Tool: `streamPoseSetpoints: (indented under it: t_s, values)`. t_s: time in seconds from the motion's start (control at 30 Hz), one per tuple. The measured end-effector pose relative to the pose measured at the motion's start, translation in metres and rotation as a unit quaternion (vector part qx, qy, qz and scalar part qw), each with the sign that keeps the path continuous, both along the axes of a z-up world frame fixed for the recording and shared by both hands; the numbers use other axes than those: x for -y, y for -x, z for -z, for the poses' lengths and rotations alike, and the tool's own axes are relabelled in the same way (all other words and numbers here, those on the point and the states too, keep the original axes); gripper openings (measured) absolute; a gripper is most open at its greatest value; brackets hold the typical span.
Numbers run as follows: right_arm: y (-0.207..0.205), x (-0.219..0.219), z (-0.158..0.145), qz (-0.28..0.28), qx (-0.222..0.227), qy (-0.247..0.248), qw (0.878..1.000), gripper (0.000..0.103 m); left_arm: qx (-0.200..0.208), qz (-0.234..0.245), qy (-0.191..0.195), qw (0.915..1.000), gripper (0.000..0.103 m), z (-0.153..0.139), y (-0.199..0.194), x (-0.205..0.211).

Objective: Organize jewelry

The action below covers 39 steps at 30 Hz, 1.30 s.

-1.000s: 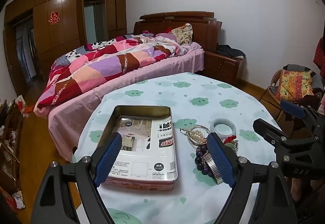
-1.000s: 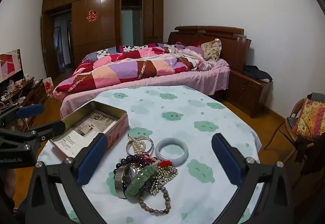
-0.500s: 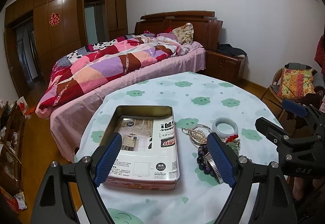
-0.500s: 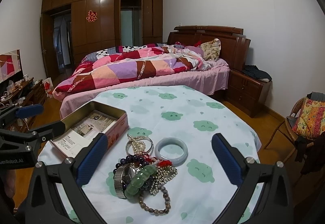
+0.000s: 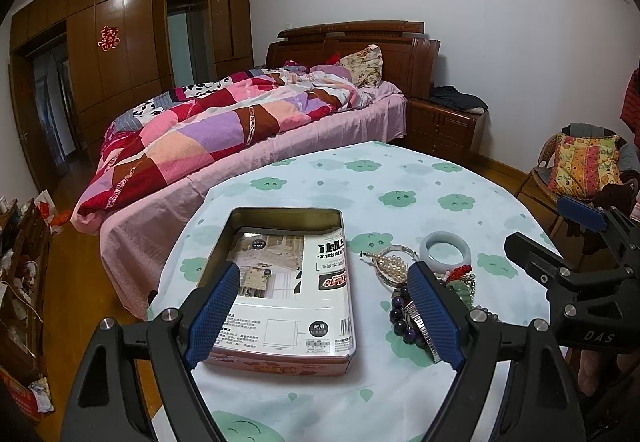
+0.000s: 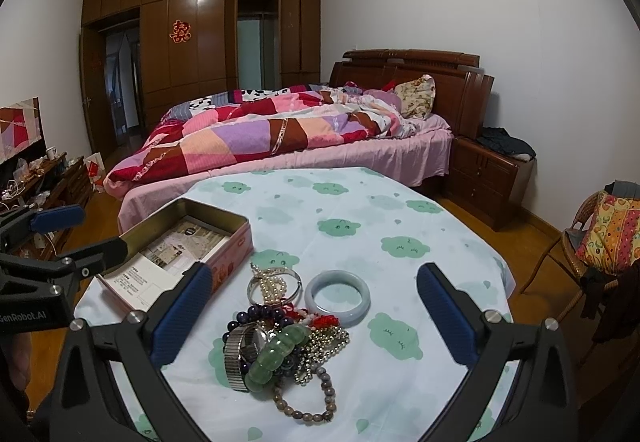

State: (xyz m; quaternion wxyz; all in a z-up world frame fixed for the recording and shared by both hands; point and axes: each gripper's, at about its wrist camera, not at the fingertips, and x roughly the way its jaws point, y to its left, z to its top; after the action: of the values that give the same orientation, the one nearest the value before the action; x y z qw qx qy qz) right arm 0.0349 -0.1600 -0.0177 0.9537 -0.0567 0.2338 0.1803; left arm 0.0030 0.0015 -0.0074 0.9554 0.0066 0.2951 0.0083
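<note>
Since 1 s ago I see almost no change; both views shifted only slightly. Tabletop carries the open tin, holding only a leaflet. Jewelry pile sits just beside it, untouched. Left tongs and right tongs both gape wide, empty. Task: 0 pieces stowed.

Left tongs read "GenRobot.AI" — right tongs, "DAS".
</note>
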Motion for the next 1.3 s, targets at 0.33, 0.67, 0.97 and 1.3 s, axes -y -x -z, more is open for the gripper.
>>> streamPoseSetpoints:
  t_s: [0.33,0.67,0.97,1.3]
  values:
    - [-0.0004,0.0003,0.0001,0.000,-0.001,0.000,1.000,0.103,-0.001,0.000,0.000,1.0000,0.086,-0.0004,-0.0002,-0.0002]
    - [-0.0017,0.0003,0.0025,0.000,-0.002,0.000,1.000,0.103,-0.001,0.000,0.000,1.0000,0.086,-0.0003,-0.0004,0.0001]
    - [-0.0016,0.0005,0.0038,0.000,-0.003,0.000,1.000,0.103,-0.001,0.000,-0.001,1.0000,0.086,-0.0002,-0.0004,0.0004]
    - [-0.0015,-0.0005,0.0053,0.001,-0.005,0.000,1.000,0.103,-0.006,0.001,0.000,1.0000,0.086,0.0037,0.0011,-0.0084]
